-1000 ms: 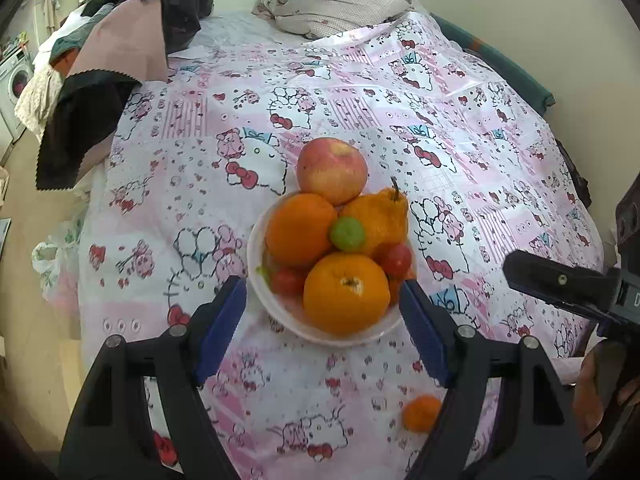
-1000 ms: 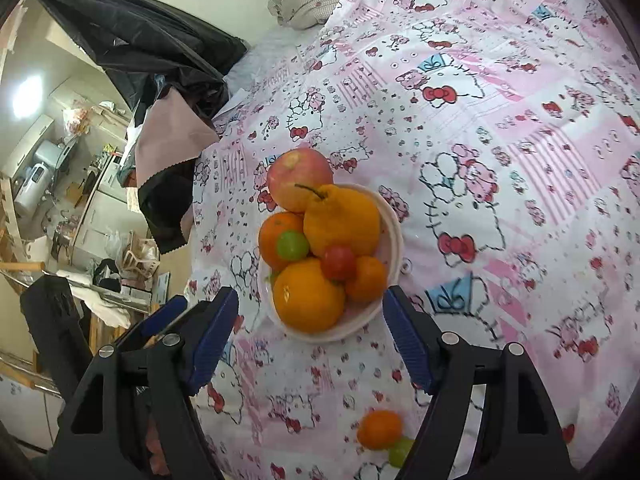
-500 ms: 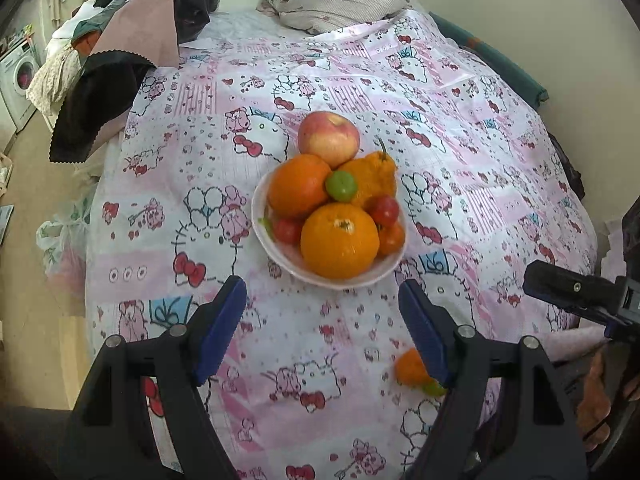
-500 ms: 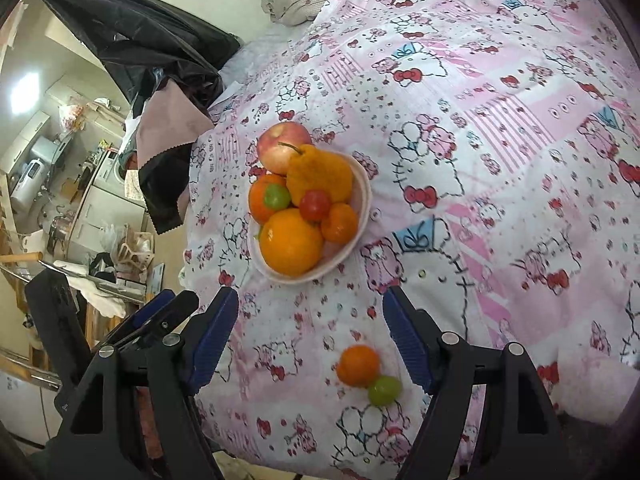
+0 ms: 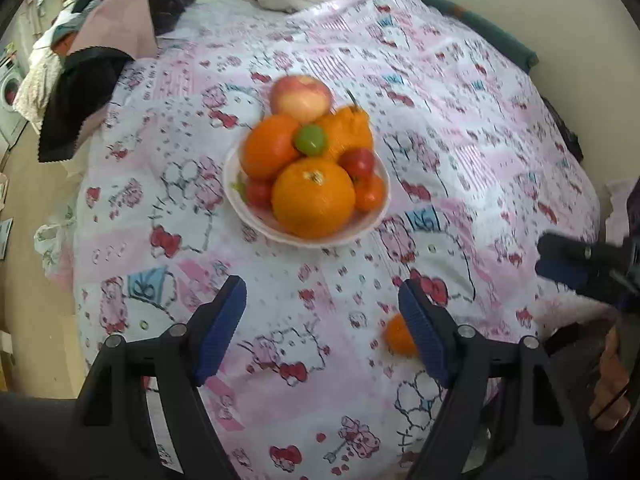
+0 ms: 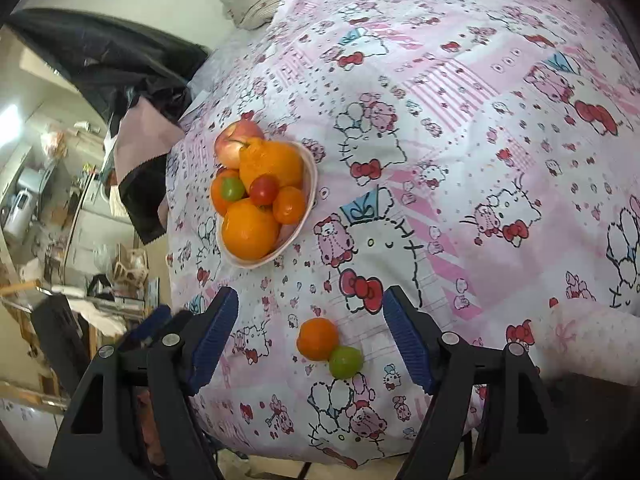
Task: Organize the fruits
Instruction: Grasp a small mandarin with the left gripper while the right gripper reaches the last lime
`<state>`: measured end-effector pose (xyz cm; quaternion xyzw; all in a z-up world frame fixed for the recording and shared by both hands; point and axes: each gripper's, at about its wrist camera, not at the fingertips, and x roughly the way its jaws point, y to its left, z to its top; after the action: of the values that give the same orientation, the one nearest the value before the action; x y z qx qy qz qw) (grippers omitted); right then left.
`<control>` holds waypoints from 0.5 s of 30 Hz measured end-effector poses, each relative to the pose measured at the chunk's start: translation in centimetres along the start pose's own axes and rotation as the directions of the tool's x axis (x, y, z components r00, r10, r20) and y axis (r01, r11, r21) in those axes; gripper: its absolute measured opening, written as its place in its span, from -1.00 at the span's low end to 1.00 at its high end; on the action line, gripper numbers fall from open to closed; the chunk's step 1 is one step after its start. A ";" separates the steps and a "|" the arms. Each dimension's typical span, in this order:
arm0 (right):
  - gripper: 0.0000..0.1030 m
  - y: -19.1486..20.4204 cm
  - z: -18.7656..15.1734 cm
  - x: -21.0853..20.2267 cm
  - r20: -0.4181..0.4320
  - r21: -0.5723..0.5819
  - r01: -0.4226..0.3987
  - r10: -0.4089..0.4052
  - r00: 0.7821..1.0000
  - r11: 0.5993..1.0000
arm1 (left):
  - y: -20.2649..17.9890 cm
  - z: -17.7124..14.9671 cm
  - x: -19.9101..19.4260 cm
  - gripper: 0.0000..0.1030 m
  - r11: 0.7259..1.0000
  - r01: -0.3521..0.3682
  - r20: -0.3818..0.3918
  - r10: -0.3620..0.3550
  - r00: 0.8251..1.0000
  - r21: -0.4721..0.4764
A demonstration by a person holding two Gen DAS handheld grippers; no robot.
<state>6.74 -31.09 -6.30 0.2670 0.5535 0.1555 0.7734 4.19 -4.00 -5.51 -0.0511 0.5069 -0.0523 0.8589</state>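
A white bowl (image 5: 240,204) sits on the pink cartoon-print bedspread (image 5: 460,128), heaped with fruit: a large orange (image 5: 313,199) in front, a second orange (image 5: 269,146) at left, a bumpy stemmed citrus (image 5: 347,132), a reddish apple (image 5: 301,97) at the back, a small green fruit (image 5: 310,140) on top and red tomatoes (image 5: 357,163). A loose small orange (image 6: 318,338) and a green fruit (image 6: 345,362) touch each other on the bedspread nearer the edge. The left gripper (image 5: 322,328) and the right gripper (image 6: 310,330) both stand wide apart, holding nothing.

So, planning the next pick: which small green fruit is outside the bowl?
The small green fruit on the bedsheet, touching a loose orange; the other sits in the bowl.
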 end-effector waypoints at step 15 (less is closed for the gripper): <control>0.51 -2.2 0.6 -0.1 -0.010 0.127 -0.043 0.044 0.999 0.991 | -6.4 -2.8 10.4 -0.01 0.980 0.077 -0.315 -0.134 0.940 -0.185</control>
<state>7.16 -33.10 -7.40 0.3268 0.5611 0.1384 0.7478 6.51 -11.86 -14.91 -0.1421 0.6410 -0.0625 0.7517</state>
